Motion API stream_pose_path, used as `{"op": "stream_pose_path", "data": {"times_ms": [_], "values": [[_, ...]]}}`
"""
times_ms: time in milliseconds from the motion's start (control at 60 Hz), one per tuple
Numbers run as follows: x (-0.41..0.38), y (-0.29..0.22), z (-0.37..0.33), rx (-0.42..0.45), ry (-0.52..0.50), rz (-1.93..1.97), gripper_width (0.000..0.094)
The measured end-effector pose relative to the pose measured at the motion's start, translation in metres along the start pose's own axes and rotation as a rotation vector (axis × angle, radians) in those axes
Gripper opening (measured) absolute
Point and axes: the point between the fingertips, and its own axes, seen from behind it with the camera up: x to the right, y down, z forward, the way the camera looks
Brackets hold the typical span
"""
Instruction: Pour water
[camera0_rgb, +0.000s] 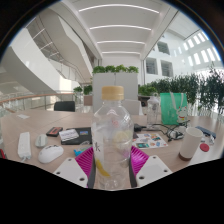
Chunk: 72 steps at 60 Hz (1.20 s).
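clear plastic water bottle with pale cap (111, 135): upright between the fingers, pink pads (85, 159) pinching both sides | gripper (111, 163): clamped on it | white paper cup (190, 144): beyond the fingers, off right | advice: carry level, tilt slowly over cup.

My only camera sits on my gripper (112, 160) and looks forward along its fingers, very near the bottle (111, 135) between them (it fills the middle). Behind the bottle are the table (30, 125) and an atrium.
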Motion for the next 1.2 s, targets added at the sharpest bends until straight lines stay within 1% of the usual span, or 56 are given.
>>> {"op": "stream_pose_path", "data": {"times_ms": [50,100,117,133,150,167,183,217,250,283,317,333,350,450,500,533,567,700,767,800,900,917,933,983,1033,1200], "values": [[-0.002,0.000,0.001,0.004,-0.010,-0.004,0.0450],[-0.003,0.002,0.003,-0.014,-0.018,0.004,0.0399],[-0.005,0.002,0.004,-0.017,-0.025,0.002,0.0345],[-0.001,0.002,0.005,-0.021,-0.033,0.008,0.0364],[-0.001,0.002,0.006,-0.026,-0.039,0.013,0.0364],[0.000,0.001,0.006,-0.029,-0.045,0.019,0.0353],[0.000,0.001,0.007,-0.034,-0.053,0.024,0.0321],[0.002,0.001,0.008,-0.051,-0.064,0.042,0.0321],[-0.001,0.003,0.009,-0.081,-0.074,0.069,0.0321],[-0.002,0.000,0.010,-0.118,-0.110,0.127,0.0321],[-0.002,-0.010,0.010,-0.134,-0.151,0.223,0.0321],[0.000,-0.015,0.012,-0.141,-0.150,0.275,0.0292],[0.003,-0.018,0.012,-0.140,-0.156,0.334,0.0321],[0.043,-0.065,0.018,-0.155,-0.191,0.715,0.0322],[0.070,-0.079,0.021,-0.160,-0.213,0.913,0.0321],[0.086,-0.091,0.021,-0.166,-0.207,1.039,0.0321],[0.100,-0.093,0.026,-0.177,-0.198,1.160,0.0320],[0.141,-0.093,0.030,-0.230,-0.245,1.663,0.0319],[0.153,-0.100,0.029,-0.231,-0.291,1.887,0.0319],[0.156,-0.114,0.035,-0.229,-0.274,1.992,0.0319],[0.173,-0.131,0.033,-0.173,-0.360,2.196,0.0318],[0.182,-0.137,0.025,-0.168,-0.412,2.238,0.0318],[0.179,-0.145,0.035,-0.162,-0.382,2.262,0.0319],[0.185,-0.149,0.034,-0.139,-0.424,2.329,0.0318],[0.188,-0.155,0.029,-0.138,-0.441,2.371,0.0319],[0.189,-0.153,0.030,-0.150,-0.432,2.418,0.0320]]}}
